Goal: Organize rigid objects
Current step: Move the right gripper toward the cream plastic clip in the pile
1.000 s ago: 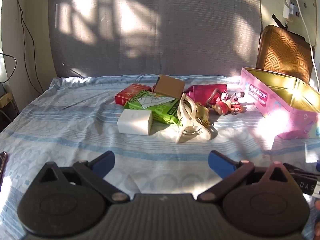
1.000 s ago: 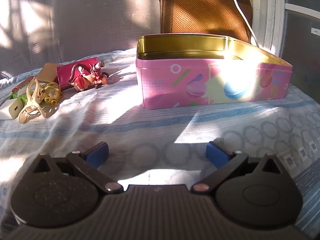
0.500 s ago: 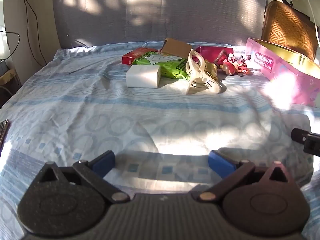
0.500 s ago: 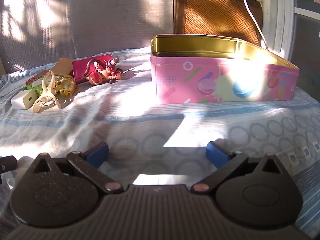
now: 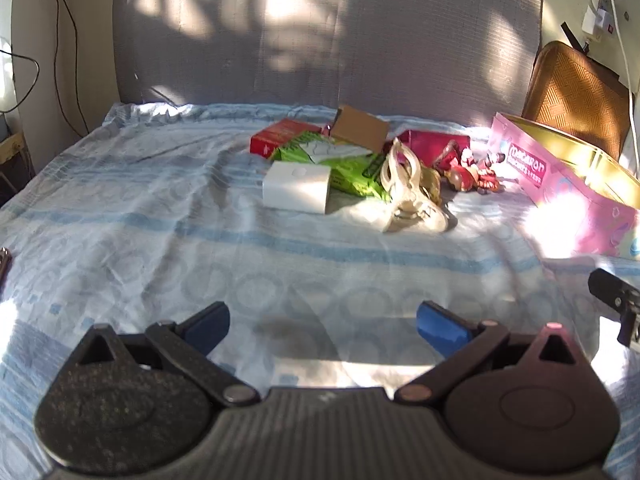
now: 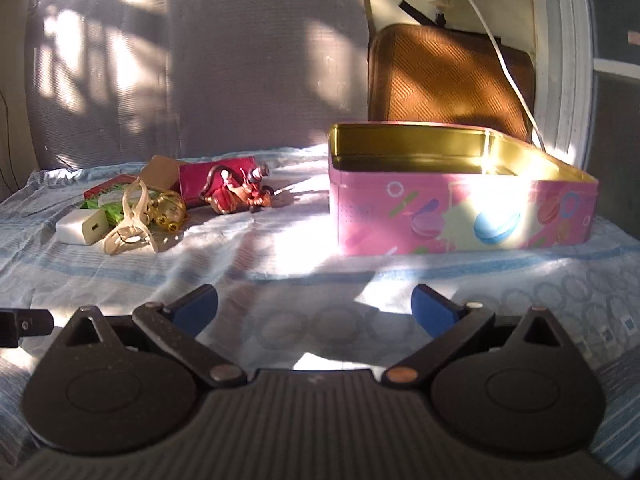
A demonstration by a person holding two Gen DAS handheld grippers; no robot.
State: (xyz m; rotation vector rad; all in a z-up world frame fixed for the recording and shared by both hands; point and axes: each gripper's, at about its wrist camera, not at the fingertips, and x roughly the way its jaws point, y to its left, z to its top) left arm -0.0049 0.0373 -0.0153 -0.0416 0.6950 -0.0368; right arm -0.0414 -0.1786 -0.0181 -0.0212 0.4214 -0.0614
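A pile of small objects lies on the bed: a white charger block [image 5: 297,192] [image 6: 82,226], a green packet [image 5: 352,168], a red box [image 5: 280,138], a brown card box [image 5: 360,128], a cream hair claw [image 5: 408,196] [image 6: 130,220], a magenta pouch [image 5: 436,142] [image 6: 216,182] and a red figurine [image 5: 468,174] [image 6: 236,196]. An open pink macaron tin [image 5: 560,184] [image 6: 460,208] stands to the right of them. My left gripper [image 5: 322,326] is open, well short of the pile. My right gripper [image 6: 314,308] is open in front of the tin, holding nothing.
A blue patterned bedsheet [image 5: 160,220] covers the bed, with a grey padded headboard [image 5: 320,40] behind. A brown woven cushion [image 6: 448,80] leans behind the tin. A white cable [image 6: 504,52] hangs over the cushion. The other gripper's black edge [image 5: 612,292] shows at the right.
Both grippers drew back from the pile and the tin, so these look smaller and farther. Both stayed open and nothing on the bed moved.
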